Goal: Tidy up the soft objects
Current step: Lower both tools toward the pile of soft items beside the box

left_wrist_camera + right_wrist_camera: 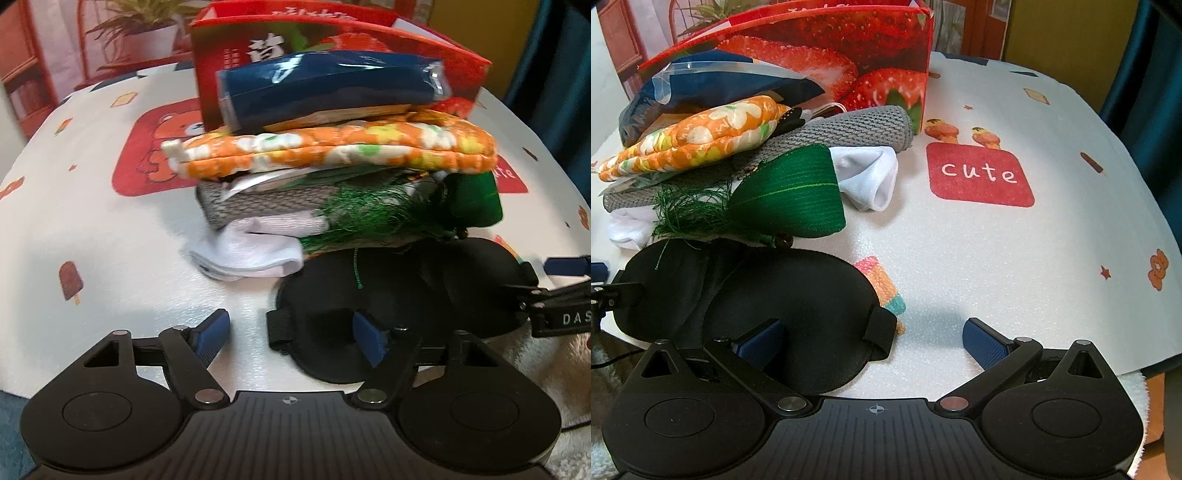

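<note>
While the black eye mask lay before the strawberry box | left gripper was held wide, unclamped, at its strap end | right gripper likewise wide, opposite end.

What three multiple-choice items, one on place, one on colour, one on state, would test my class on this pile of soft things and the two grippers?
1. Where does the black eye mask lie?
A. inside the red box
B. on the table in front of the pile
C. on top of the orange cloth

2. What colour is the fringed cloth just behind the mask?
A. green
B. purple
C. yellow

3. How does the right gripper stand?
A. shut on the white sock
B. shut on nothing
C. open, one finger over the mask's end

Answers:
1 B, the mask rests flat on the tablecloth, nearest both cameras.
2 A, its ribbed fabric and loose threads are green.
3 C, the blue fingers stand wide apart, one beside the mask and one over it.
</note>
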The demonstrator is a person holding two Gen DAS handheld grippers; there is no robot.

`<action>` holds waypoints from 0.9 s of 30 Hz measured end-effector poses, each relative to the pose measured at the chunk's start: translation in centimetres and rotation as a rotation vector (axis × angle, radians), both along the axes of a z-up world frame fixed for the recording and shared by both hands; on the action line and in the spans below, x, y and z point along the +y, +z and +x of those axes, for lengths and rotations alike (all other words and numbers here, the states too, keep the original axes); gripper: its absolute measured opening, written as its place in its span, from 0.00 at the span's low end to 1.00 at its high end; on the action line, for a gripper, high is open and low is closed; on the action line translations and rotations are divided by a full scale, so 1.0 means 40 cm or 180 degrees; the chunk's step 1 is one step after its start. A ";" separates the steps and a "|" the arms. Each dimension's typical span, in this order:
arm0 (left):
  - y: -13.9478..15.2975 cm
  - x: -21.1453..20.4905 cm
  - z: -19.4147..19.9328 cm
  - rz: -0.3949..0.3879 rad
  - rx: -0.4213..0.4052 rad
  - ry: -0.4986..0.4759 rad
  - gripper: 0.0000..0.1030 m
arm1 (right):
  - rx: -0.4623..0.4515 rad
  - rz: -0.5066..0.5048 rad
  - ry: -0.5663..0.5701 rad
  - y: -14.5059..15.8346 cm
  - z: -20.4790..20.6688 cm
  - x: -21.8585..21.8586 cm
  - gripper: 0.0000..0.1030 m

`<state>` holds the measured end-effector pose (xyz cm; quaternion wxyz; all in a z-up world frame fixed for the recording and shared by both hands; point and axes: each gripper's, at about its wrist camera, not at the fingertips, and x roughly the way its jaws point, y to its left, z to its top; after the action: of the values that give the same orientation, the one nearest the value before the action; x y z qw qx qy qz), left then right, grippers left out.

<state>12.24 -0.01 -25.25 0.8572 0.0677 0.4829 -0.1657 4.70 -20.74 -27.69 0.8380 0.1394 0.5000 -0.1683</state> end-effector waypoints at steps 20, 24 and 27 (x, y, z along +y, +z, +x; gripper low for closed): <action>0.003 0.019 -0.005 -0.0184 -0.0030 0.0010 0.57 | -0.0527 0.0617 0.0063 0.033 -0.035 -0.026 0.30; 0.008 0.015 -0.012 -0.0192 -0.0069 -0.0040 0.49 | -0.0681 0.0848 -0.0094 0.030 -0.054 -0.060 0.22; 0.009 0.019 -0.012 -0.0214 -0.0065 -0.0022 0.47 | -0.0813 0.0838 -0.0071 0.044 -0.061 -0.057 0.21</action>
<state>11.75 0.77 -24.90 0.8633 0.0422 0.4681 -0.1840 2.26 -23.03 -25.93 0.8673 0.2737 0.4057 -0.0915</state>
